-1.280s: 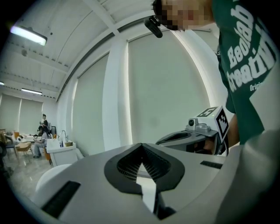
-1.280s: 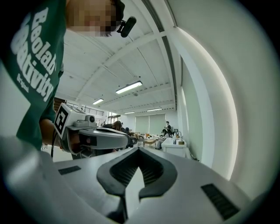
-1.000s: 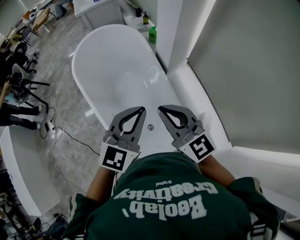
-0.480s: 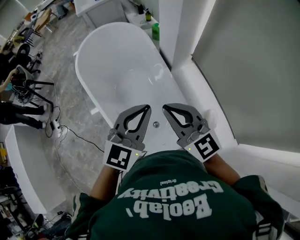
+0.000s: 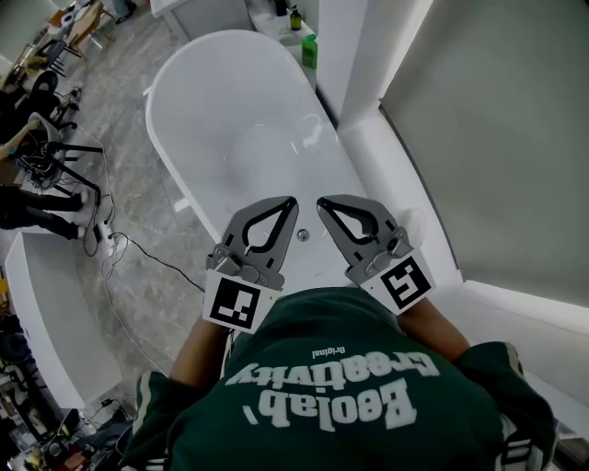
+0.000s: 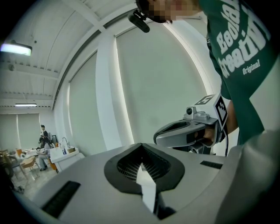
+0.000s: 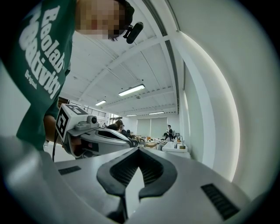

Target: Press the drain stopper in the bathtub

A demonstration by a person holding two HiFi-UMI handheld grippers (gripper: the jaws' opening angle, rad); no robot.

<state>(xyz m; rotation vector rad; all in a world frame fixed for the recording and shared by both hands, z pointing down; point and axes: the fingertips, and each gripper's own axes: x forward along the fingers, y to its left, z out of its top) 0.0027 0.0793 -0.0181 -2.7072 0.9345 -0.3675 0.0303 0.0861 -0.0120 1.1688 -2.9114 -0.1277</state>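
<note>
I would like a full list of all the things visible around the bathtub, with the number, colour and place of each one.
bathtub: one, white, centre, running away from the person
drain stopper: one, silvery, tub bottom at the near end, seen between the two grippers
green bottle: one, green, on the ledge past the tub's far end
dark bottle: one, dark, just beyond the green bottle
floor: grey marble, left of the tub
cables: a few, dark, on the floor at the left
wall panel: one, grey, right
shirt: one, dark green with white print, bottom
left gripper: one, grey, shut, empty, above the tub's near end
right gripper: one, grey, shut, empty, beside it
</note>
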